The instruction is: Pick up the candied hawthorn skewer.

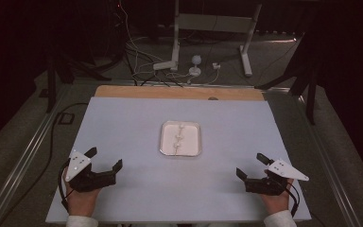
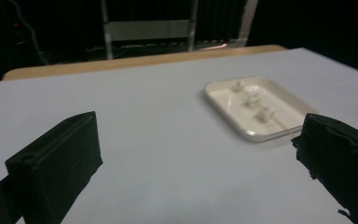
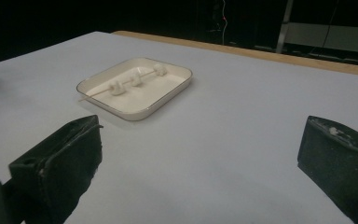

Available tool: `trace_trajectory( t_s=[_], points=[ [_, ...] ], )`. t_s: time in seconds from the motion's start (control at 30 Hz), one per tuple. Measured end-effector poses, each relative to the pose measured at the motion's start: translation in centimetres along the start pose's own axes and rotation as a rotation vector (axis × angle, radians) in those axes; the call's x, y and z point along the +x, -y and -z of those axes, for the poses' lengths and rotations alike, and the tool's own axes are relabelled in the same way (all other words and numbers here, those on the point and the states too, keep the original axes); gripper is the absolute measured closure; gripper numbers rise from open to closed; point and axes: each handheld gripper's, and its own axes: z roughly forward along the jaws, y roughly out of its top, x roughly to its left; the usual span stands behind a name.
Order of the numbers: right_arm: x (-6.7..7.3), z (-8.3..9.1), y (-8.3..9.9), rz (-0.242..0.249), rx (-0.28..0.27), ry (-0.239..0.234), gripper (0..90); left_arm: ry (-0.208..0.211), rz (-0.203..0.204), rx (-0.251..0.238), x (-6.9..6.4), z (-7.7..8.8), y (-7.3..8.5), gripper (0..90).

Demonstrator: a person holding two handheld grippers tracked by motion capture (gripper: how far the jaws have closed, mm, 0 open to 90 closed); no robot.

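Skewer point(image 3: 121, 87) with three white pieces lies in a shallow white tray point(image 1: 163, 142) at mid-table, one tip over the rim. Left gripper point(image 1: 106, 158) and right gripper point(image 1: 250, 165) rest near the table's point(image 1: 123, 123) front corners, well apart from the tray, jaws wide, holding nothing.

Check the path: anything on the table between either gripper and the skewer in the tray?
Nothing visible. The left gripper and right gripper rest open near the table's front edge. Bare surface lies between each and the white tray, whose low rim surrounds the skewer with three white pieces; its tip pokes over the rim.
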Motion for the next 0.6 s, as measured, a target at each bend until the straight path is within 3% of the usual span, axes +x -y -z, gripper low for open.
trace_trajectory(
  t_s=[0.13,0.33,0.6],
  points=[
    [-0.1,0.0,0.0,-0.001,0.001,0.001,0.0,0.037,-0.001,0.005,-0.6,-0.8,-1.0,0.4],
    [-0.2,0.0,0.1,-0.009,0.001,0.006,0.0,0.054,-0.018,0.035,-1.5,-2.7,-1.9,0.4],
    [-0.3,-0.1,0.1,-0.006,0.008,0.009,0.0,0.088,-0.005,0.070,-3.0,-5.2,-2.8,0.4]
  ],
)
